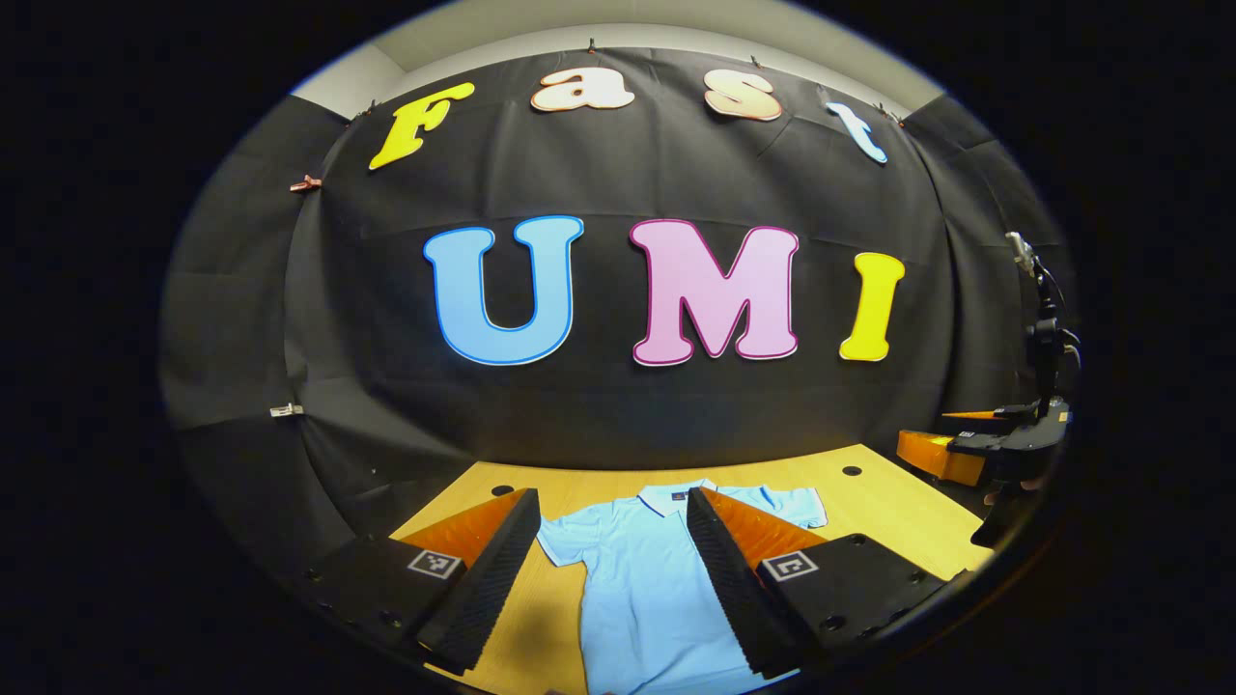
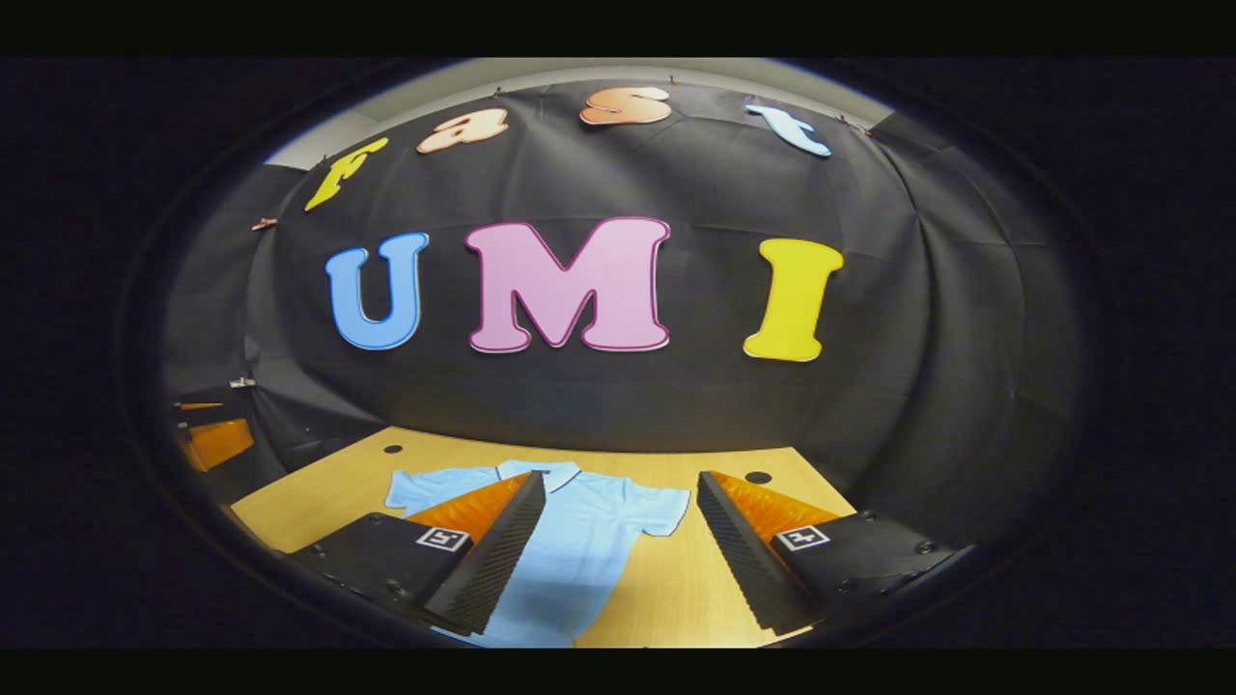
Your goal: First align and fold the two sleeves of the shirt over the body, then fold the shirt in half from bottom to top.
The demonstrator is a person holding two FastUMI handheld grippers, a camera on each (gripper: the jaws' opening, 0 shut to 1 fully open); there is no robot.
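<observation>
Pale-blue cloth shirt (image 1: 642, 579) flat on wooden table (image 1: 888, 502)

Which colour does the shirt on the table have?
Plain light blue; the shirt shows best in the left gripper view.

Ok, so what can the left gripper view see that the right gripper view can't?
Left gripper view: the right gripper far off at the right edge, with a dark stand rising above it. Right gripper view: the left gripper far off at the left edge. Both: the light blue shirt lying flat on the wooden table, sleeves spread out, and each view's own fingers wide apart, holding nothing.
</observation>
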